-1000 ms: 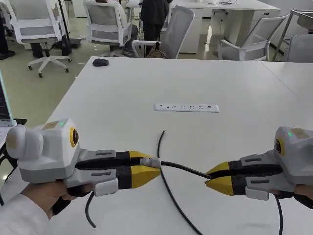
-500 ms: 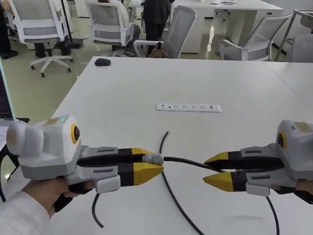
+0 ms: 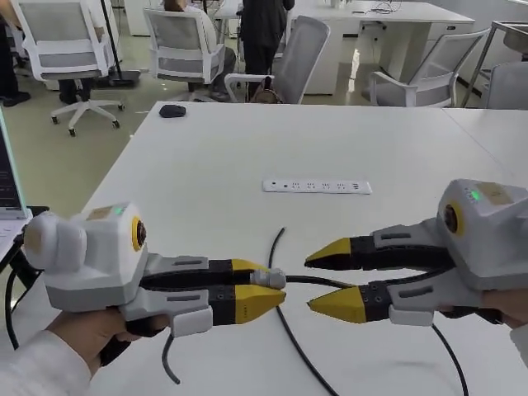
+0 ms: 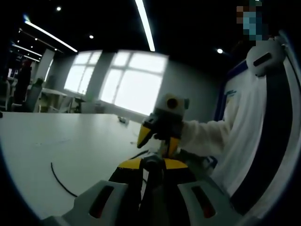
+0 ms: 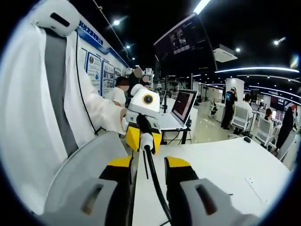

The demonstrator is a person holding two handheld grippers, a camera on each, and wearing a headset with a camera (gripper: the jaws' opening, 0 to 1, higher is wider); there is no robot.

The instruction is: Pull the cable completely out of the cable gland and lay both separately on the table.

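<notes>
Both tools hang over the white worktop (image 3: 206,157). My left tool (image 3: 275,285) is clamped on the grey gland (image 3: 270,276), with the black cable (image 3: 323,283) running out of the gland's front toward my right tool (image 3: 308,285). That tool's jaws stand wide apart, one above the cable and one below it. More cable trails across the worktop beneath both tools. A power strip (image 3: 318,187) lies farther back.
</notes>
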